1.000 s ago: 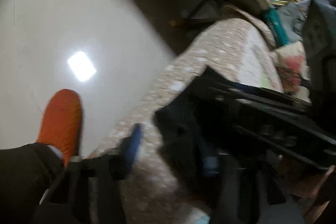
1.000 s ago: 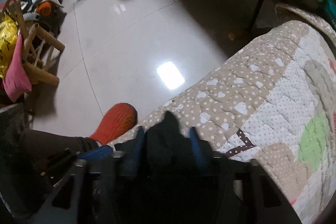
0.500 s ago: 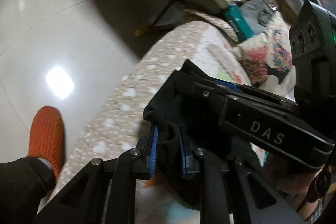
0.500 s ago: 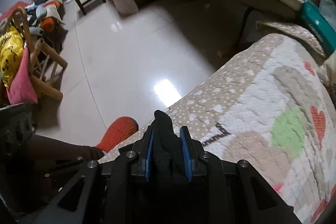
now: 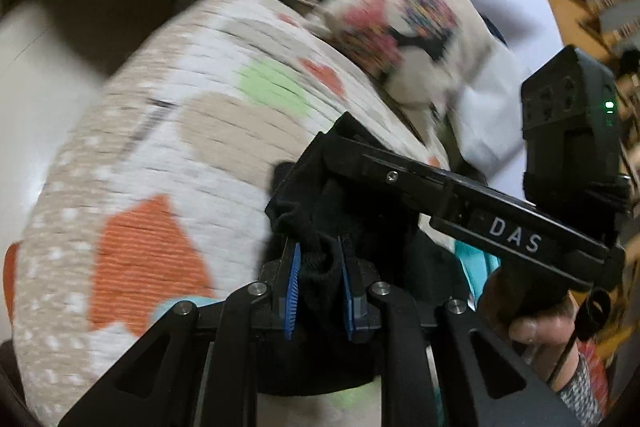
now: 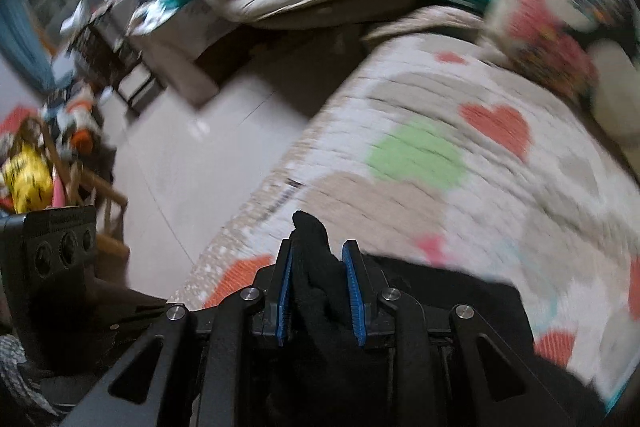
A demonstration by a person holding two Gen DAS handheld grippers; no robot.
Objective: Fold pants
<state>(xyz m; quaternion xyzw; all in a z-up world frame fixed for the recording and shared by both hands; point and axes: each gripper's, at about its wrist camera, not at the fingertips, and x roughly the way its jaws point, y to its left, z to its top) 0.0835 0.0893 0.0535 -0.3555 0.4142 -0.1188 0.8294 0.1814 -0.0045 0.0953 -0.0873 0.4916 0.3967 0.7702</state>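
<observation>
The left gripper (image 5: 318,281) has its blue fingers (image 5: 293,287) pinched on a bunched corner of the black pants (image 5: 320,219), held above the heart-patterned bed quilt (image 5: 140,155). The right gripper (image 6: 319,297) clamps another bunch of the cloth just beside it. Both grips bite only small, thick wads, so a hard pull apart could likely slip a corner free or lay the fold crooked

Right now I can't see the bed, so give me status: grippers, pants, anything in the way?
Left gripper shut on black pants. Right gripper shut on pants too. Both above heart quilt. Nothing blocking.
</observation>
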